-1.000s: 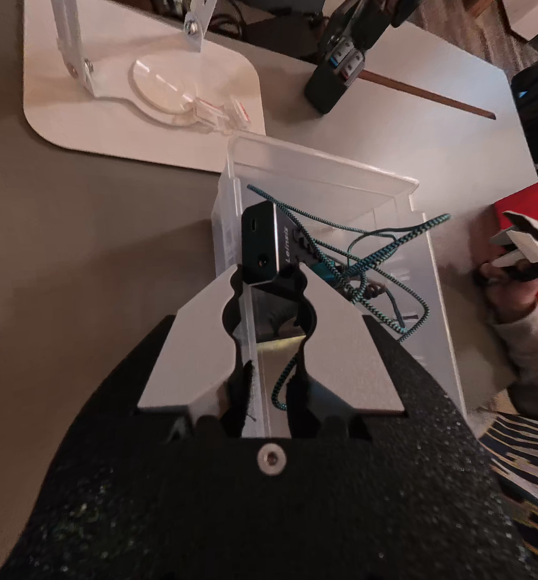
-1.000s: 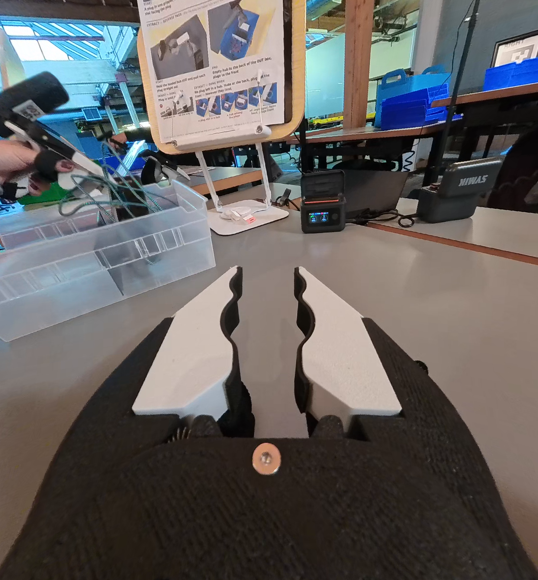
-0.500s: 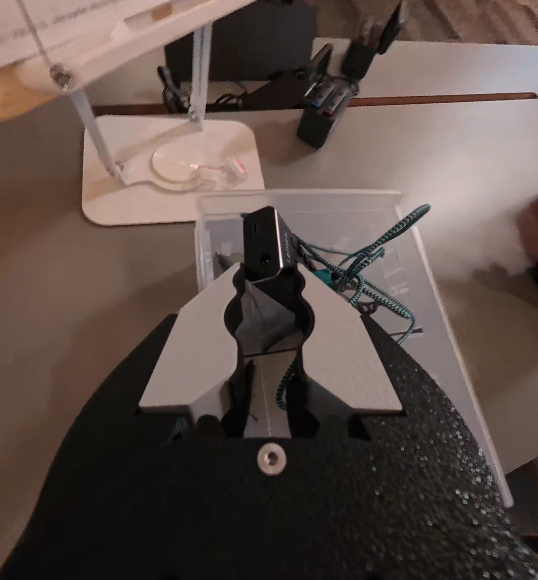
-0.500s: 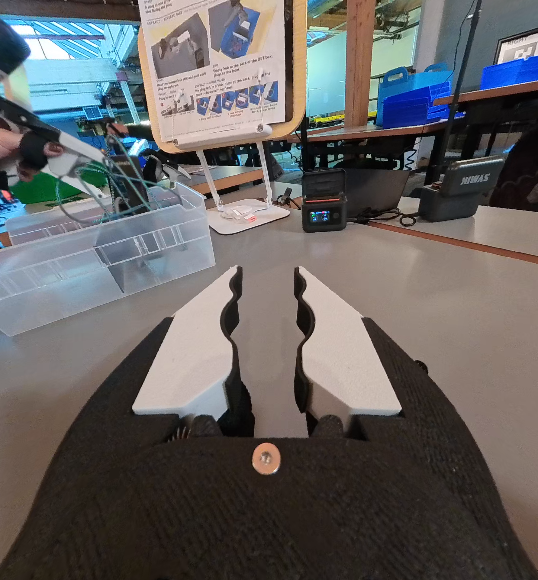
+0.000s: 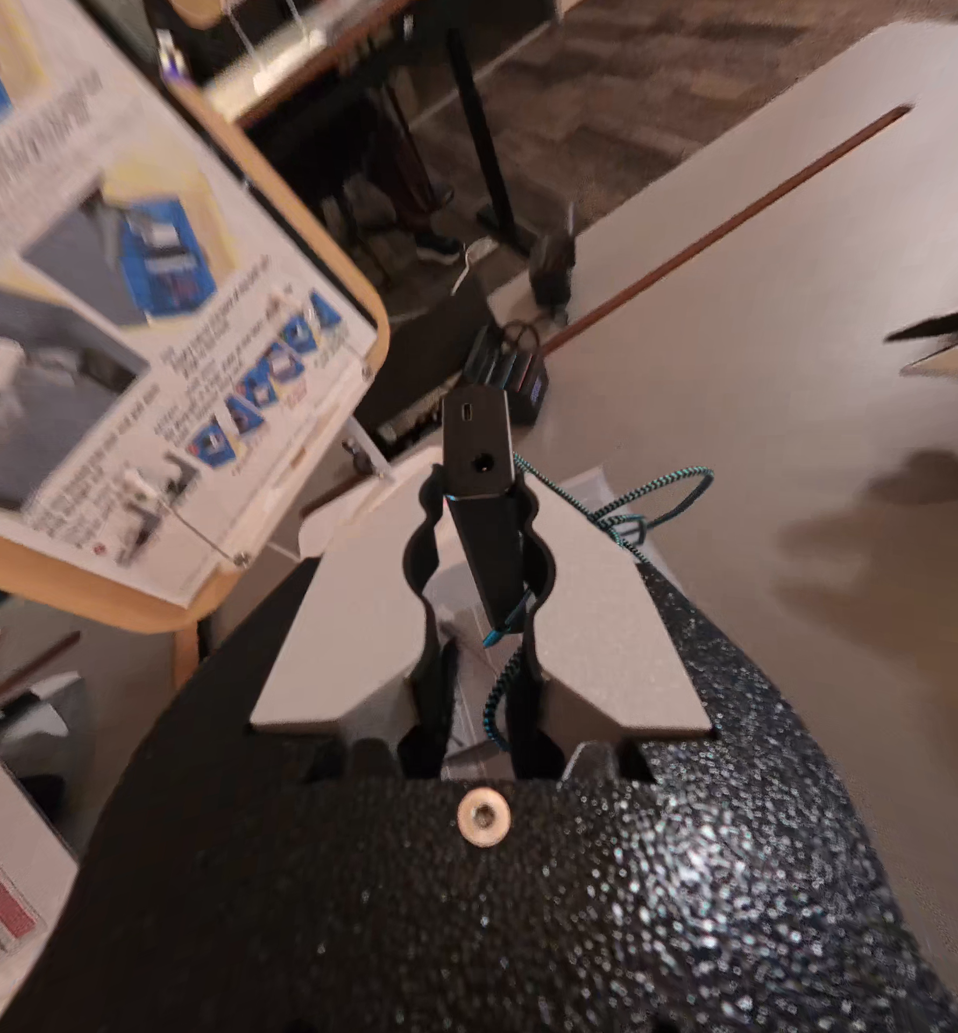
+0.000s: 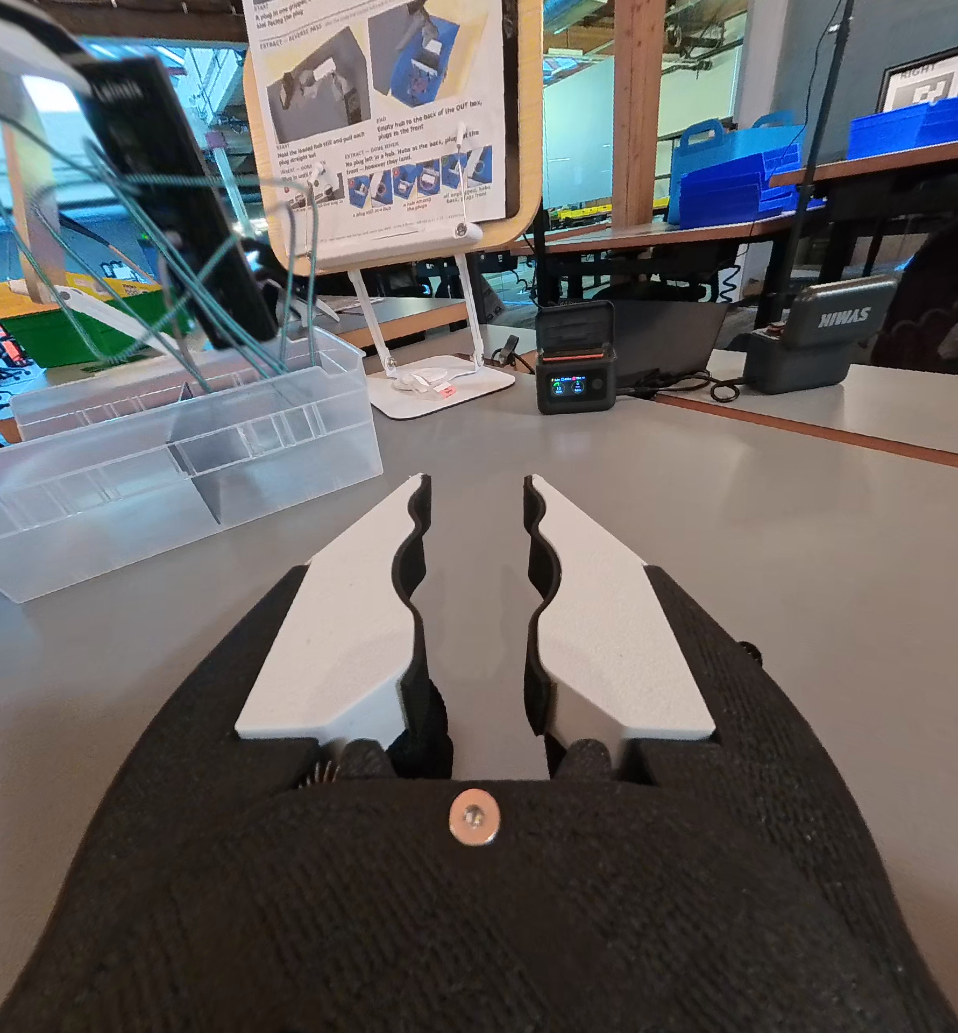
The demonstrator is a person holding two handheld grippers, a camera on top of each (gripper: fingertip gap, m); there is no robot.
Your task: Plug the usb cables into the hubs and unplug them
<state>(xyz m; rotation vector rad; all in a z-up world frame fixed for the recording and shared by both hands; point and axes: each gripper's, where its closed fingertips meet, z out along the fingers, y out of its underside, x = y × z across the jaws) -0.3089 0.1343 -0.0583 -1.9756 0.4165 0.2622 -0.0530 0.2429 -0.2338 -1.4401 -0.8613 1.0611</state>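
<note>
My left gripper [image 5: 479, 489] is shut on a black USB hub [image 5: 479, 447] and holds it up in the air, end-on to the camera. Teal braided cables [image 5: 627, 514] hang from the hub's right side. In the right wrist view the same hub [image 6: 174, 212] hangs tilted above the clear plastic bin [image 6: 186, 464], with its cables [image 6: 225, 313] trailing down into the bin. My right gripper [image 6: 476, 486] is open and empty, low over the grey table, right of the bin.
An instruction board on a white stand [image 6: 387, 128] is behind the bin. A small black device with a lit screen [image 6: 575, 374] and a dark case [image 6: 823, 341] sit farther back on the table [image 6: 745, 559]. Blue bins [image 6: 745, 173] are on far tables.
My left gripper has lifted the hub out of the clear bin and swung it up toward the instruction board, cables trailing. My right gripper has stayed still.
</note>
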